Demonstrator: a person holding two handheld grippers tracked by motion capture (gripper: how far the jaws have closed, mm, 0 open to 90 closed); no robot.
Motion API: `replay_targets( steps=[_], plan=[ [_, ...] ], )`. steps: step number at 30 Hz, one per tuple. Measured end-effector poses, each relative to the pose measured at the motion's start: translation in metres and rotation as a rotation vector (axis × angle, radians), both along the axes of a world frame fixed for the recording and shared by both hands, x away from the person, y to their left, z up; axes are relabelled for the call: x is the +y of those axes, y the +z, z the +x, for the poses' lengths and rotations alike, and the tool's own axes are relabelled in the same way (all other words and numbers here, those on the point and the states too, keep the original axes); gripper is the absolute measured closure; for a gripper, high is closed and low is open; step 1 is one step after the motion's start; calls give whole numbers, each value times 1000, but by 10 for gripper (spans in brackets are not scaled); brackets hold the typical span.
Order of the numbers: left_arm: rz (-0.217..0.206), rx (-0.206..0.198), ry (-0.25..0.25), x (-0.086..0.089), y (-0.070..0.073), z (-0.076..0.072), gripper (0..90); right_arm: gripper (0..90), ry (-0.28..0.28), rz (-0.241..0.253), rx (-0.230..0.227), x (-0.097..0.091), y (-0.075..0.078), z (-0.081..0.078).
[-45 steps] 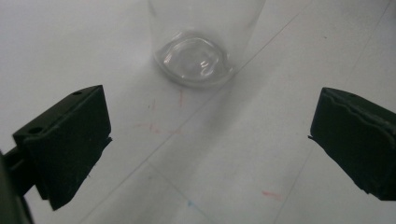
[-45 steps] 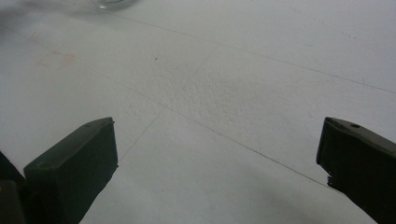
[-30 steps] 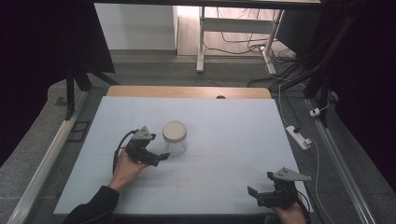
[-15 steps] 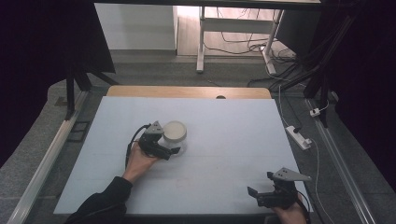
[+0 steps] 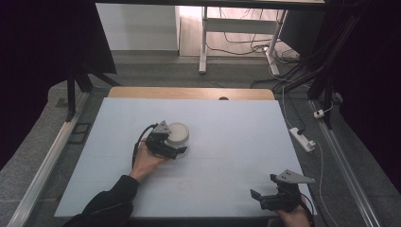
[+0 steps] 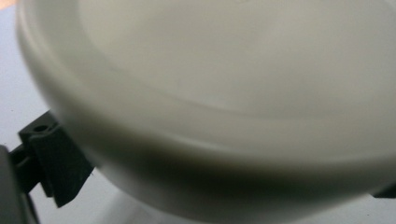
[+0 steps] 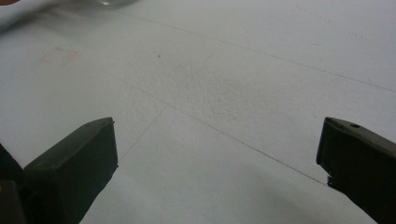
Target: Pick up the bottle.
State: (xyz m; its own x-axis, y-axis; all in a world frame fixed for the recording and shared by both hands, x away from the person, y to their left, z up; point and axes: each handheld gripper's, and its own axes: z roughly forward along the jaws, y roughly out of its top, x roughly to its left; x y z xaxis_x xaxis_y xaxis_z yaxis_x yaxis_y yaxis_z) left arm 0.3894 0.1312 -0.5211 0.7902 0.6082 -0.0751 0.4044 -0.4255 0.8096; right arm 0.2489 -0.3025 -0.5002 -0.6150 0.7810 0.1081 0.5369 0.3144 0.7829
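A small clear jar with a round white lid [image 5: 178,133] stands left of the middle of the white table [image 5: 236,137]. My left gripper [image 5: 176,143] reaches it from the left, one jaw on each side of the jar. In the left gripper view the white lid [image 6: 224,93] looms very close, with one black fingertip [image 6: 51,158] just beside its left rim; I see no squeeze. My right gripper [image 5: 259,198] rests low at the table's front right corner, open and holding nothing, its jaws wide apart over bare table [image 7: 219,163].
A wooden strip [image 5: 189,93] borders the table's far edge. A power strip [image 5: 302,138] and cables lie on the floor to the right. Metal rails run along both sides of the table.
My left gripper has moved forward and to the right, from beside the jar to straddling it. The right gripper has stayed in place.
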Motion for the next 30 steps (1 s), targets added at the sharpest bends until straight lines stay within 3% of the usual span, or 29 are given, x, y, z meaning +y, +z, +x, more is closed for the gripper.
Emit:
replay_targets(
  steps=[11,30],
  plan=[
    [17,-30,6,-1,-1,-1,72,0,3,0,-1,0,0,0],
    [25,-12,25,-3,3,-4,76,0,7,1,-2,0,0,0]
  ],
)
